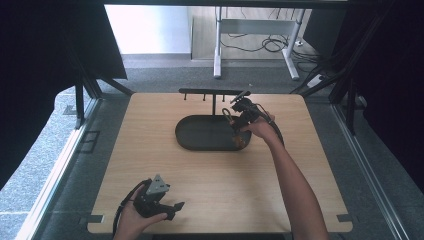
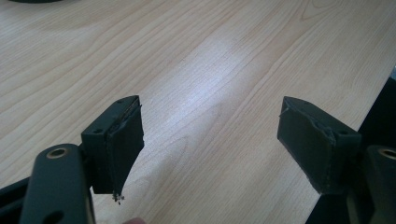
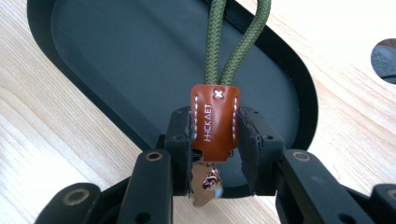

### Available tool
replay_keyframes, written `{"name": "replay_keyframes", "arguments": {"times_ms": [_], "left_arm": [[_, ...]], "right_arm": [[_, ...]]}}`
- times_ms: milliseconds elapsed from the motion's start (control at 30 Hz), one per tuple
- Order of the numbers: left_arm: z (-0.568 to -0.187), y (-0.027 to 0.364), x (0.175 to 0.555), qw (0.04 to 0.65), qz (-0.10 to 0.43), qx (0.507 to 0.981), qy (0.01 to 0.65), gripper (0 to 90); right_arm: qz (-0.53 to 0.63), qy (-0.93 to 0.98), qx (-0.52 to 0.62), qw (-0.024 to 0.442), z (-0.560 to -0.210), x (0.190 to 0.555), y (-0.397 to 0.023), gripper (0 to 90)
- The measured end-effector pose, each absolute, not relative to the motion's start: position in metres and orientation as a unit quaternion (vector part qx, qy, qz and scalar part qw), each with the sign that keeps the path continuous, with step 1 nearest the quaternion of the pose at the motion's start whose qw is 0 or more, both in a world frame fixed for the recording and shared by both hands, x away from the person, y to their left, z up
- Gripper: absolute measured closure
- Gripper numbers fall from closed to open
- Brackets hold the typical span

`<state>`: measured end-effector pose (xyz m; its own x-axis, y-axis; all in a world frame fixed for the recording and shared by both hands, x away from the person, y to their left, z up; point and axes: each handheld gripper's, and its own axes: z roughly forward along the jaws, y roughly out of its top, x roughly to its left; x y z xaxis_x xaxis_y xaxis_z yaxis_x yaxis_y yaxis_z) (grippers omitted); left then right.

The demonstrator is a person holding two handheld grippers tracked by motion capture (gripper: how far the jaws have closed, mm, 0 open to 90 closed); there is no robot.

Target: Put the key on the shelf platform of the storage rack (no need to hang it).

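Observation:
A key fob with a brown leather tab [image 3: 214, 119], a green cord loop [image 3: 236, 42] and a metal key [image 3: 205, 183] under it sits between the jaws of my right gripper [image 3: 215, 128], which is shut on the tab. The loop stands upward over a black oval tray [image 3: 140, 60]. In the high view the right gripper [image 1: 240, 118] hovers at the right end of the tray [image 1: 200, 135], with the loop [image 1: 227, 116] on its left. My left gripper [image 2: 210, 144] is open with nothing between its jaws, low over the table near the front edge [image 1: 172, 210].
A black T-shaped hook rack [image 1: 212, 92] stands just behind the tray. The wooden table [image 1: 150, 165] stretches bare between the tray and the left hand. Beyond the far edge are a grey floor and a white desk frame [image 1: 255, 45].

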<state>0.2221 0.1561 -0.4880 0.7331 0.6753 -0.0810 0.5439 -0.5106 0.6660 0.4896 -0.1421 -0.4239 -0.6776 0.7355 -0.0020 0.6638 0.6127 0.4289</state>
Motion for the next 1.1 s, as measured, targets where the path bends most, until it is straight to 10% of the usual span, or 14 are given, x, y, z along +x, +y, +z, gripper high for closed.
{"name": "replay_keyframes", "arguments": {"times_ms": [1100], "left_arm": [[-0.487,0.158,0.222,0.349,0.096,0.862,0.354,23.1]], "right_arm": [[0.215,0.889,0.388,0.113,-0.42,0.492,-0.131,67.1]]}}
